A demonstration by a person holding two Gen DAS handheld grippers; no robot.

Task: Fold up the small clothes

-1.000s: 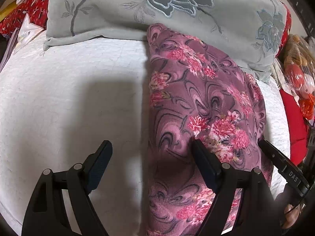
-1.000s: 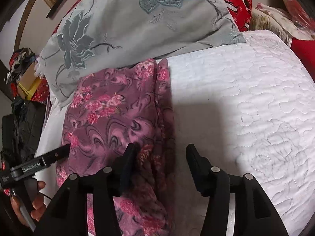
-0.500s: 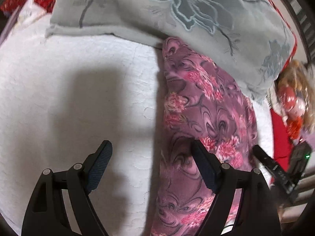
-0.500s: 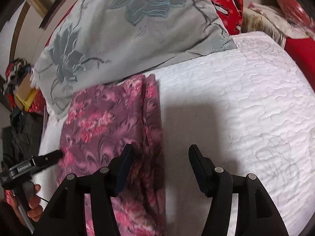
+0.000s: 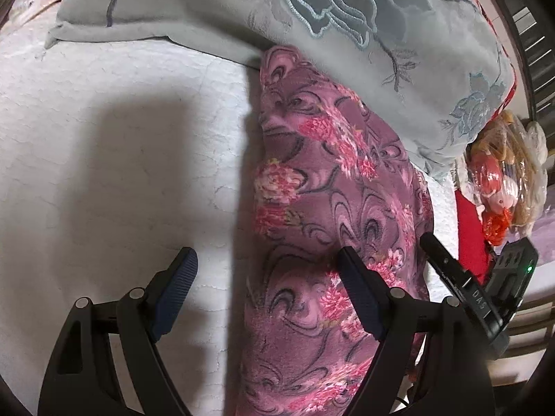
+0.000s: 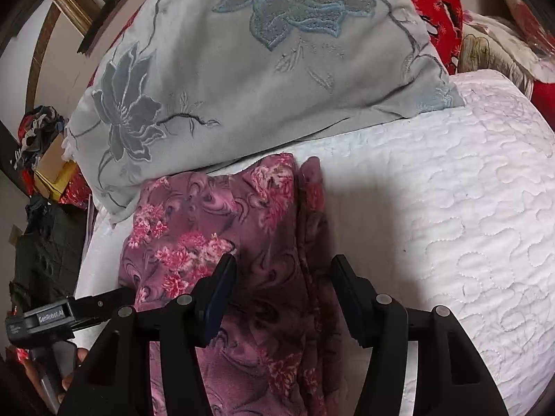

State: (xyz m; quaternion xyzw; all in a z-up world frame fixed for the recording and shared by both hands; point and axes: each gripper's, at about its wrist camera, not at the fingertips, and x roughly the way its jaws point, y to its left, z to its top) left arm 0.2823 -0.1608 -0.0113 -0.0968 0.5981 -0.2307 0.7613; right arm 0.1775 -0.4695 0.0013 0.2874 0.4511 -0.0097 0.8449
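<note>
Both claws have slid a little along the bed (image 6: pixel 468 190) since the earlier frame, toward the pillow (image 5: pixel 215 10). The left claw (image 5: pixel 267 277) hangs released and the right claw (image 6: pixel 281 277) released too, both empty. The folded garment (image 5: pixel 329 190) lies beneath both, each straddling a long edge, probably ready for another fold.

The folded garment (image 5: pixel 329 208) lies on the quilt (image 5: pixel 121 138), centre-right of the frame, its upper end touching the pillow (image 5: pixel 242 10) above.
</note>
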